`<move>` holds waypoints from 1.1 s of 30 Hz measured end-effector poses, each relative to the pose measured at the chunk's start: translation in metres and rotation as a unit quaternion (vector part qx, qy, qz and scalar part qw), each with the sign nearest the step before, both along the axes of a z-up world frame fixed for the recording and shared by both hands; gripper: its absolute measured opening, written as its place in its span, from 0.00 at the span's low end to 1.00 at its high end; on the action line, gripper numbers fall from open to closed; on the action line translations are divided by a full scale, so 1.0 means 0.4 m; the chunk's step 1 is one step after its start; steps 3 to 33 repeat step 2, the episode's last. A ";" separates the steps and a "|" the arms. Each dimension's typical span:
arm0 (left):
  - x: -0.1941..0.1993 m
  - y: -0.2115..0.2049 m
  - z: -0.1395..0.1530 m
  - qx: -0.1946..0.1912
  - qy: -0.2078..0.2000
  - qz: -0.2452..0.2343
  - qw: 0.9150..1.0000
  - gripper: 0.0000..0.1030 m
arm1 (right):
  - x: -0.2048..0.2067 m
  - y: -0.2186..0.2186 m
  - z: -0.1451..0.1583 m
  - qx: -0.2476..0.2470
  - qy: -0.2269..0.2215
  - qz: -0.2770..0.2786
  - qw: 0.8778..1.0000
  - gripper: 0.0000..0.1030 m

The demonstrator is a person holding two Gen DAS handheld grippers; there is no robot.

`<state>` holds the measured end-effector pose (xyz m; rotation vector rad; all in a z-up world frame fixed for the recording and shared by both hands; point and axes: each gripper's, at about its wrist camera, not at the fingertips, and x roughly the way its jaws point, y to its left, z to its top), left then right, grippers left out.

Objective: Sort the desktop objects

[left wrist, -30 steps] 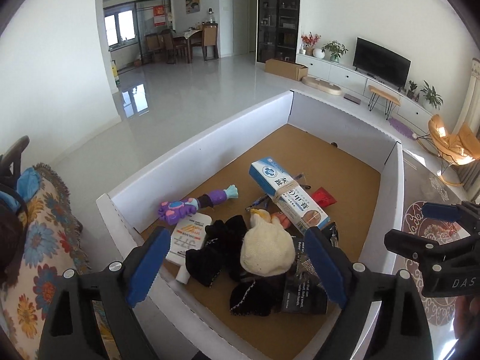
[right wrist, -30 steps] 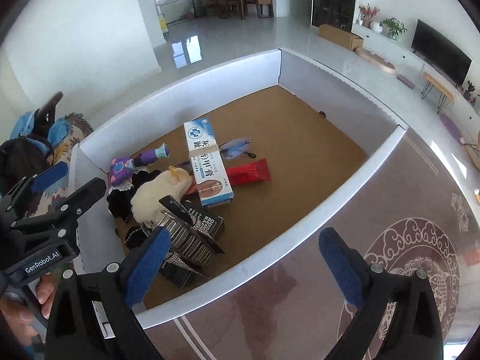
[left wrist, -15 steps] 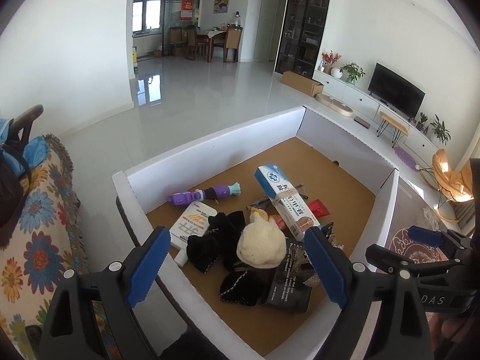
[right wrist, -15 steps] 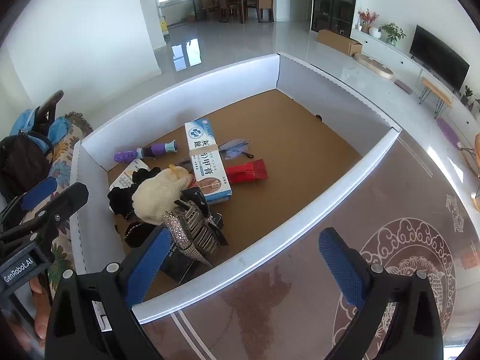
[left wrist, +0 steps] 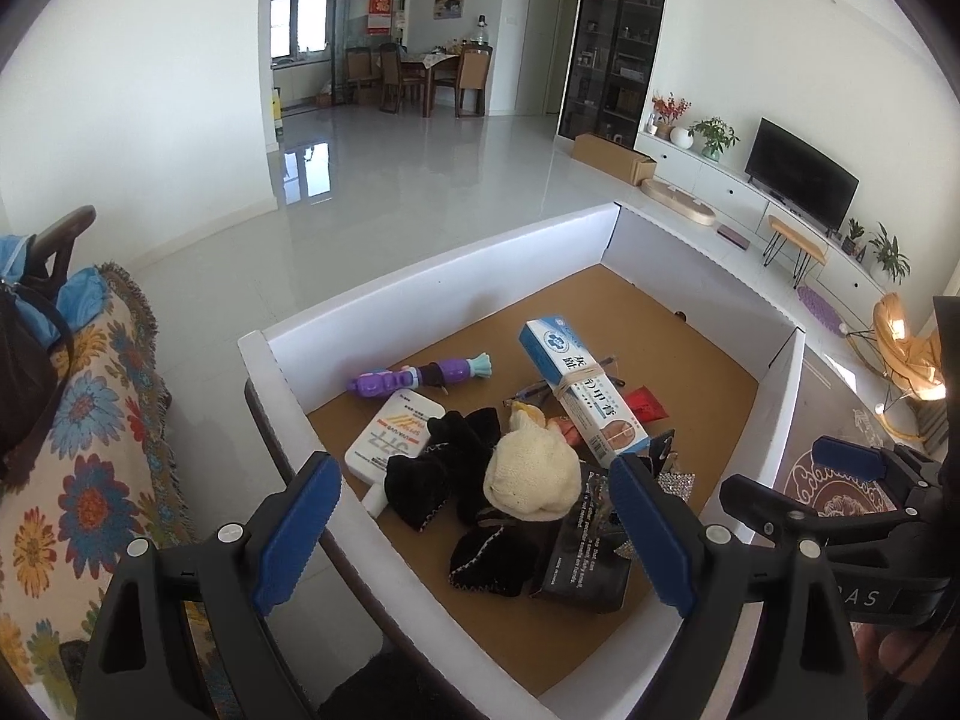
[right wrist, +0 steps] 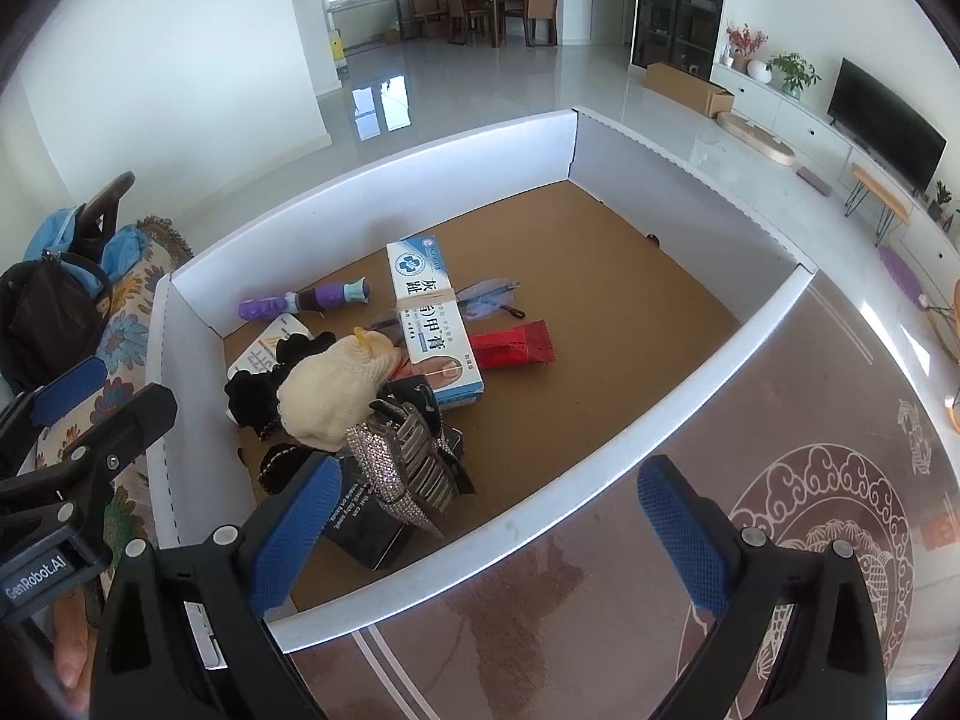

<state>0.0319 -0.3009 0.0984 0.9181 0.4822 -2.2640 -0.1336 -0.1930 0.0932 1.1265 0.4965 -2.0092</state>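
A white-walled tray [left wrist: 456,264] with a brown floor holds a pile of objects. In it lie a cream knit hat [left wrist: 528,474], black cloth pieces [left wrist: 444,468], a blue-white toothpaste box [left wrist: 579,390], a purple toy [left wrist: 414,375], a white card pack [left wrist: 390,438], a red packet [right wrist: 510,345], glasses [right wrist: 486,300], a rhinestone clip [right wrist: 396,462] and a black box [left wrist: 585,552]. My left gripper [left wrist: 474,531] is open and empty above the tray's near left corner. My right gripper [right wrist: 480,531] is open and empty above the tray's near wall [right wrist: 540,510].
A floral blanket [left wrist: 78,450] and a blue-black bag [right wrist: 54,294] lie left of the tray. A patterned brown tabletop [right wrist: 780,480] lies to its right. A shiny white floor, a dining set and a TV unit stand beyond.
Both grippers have pulled back and risen from the tray. The left view now looks higher, across the room. Both stay open and the objects have not moved.
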 end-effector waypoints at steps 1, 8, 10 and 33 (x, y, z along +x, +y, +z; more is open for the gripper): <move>0.003 0.002 0.002 -0.004 0.004 0.001 1.000 0.89 | 0.000 -0.001 0.001 0.000 0.001 0.000 1.000 0.97; 0.003 0.004 0.004 -0.007 0.004 0.001 1.000 0.89 | -0.001 -0.003 0.002 0.000 0.001 0.000 1.000 0.97; 0.003 0.004 0.004 -0.007 0.004 0.001 1.000 0.89 | -0.001 -0.003 0.002 0.000 0.001 0.000 1.000 0.97; 0.003 0.004 0.004 -0.007 0.004 0.001 1.000 0.89 | -0.001 -0.003 0.002 0.000 0.001 0.000 1.000 0.97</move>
